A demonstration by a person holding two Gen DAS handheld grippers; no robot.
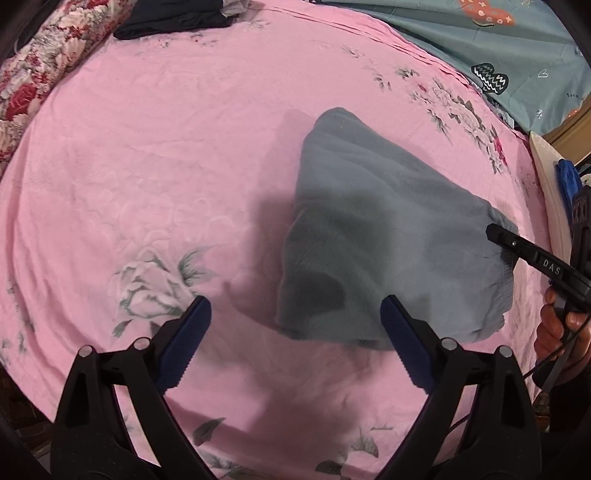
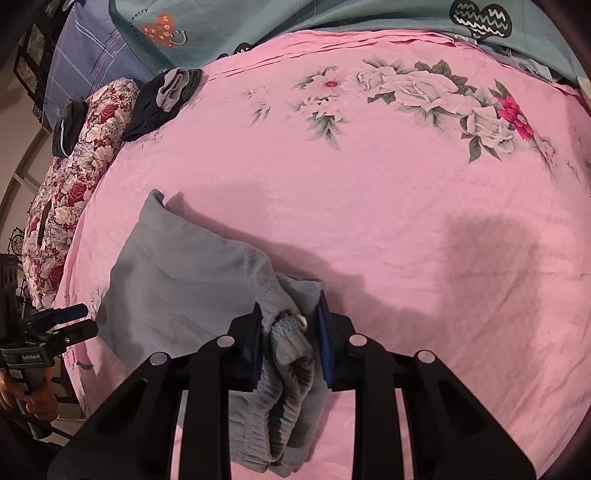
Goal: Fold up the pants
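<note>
Grey fleece pants [image 1: 369,229] lie folded in a compact bundle on the pink flowered bedsheet [image 1: 166,166]. My left gripper [image 1: 295,314] is open and empty, hovering just in front of the bundle's near left corner. My right gripper [image 2: 290,317] is shut on the bunched elastic waistband of the pants [image 2: 184,284], with gathered cloth between its blue pads. In the left wrist view the right gripper [image 1: 496,234] comes in from the right edge onto the waistband end. The left gripper [image 2: 74,317] shows at the left edge of the right wrist view, jaws apart.
A red flowered quilt roll [image 2: 70,192] lies along the far left side. Dark folded clothes [image 2: 162,99] sit at the sheet's far corner. A teal patterned blanket [image 2: 295,18] runs along the back. The bed edge and a white object [image 1: 546,166] lie to the right.
</note>
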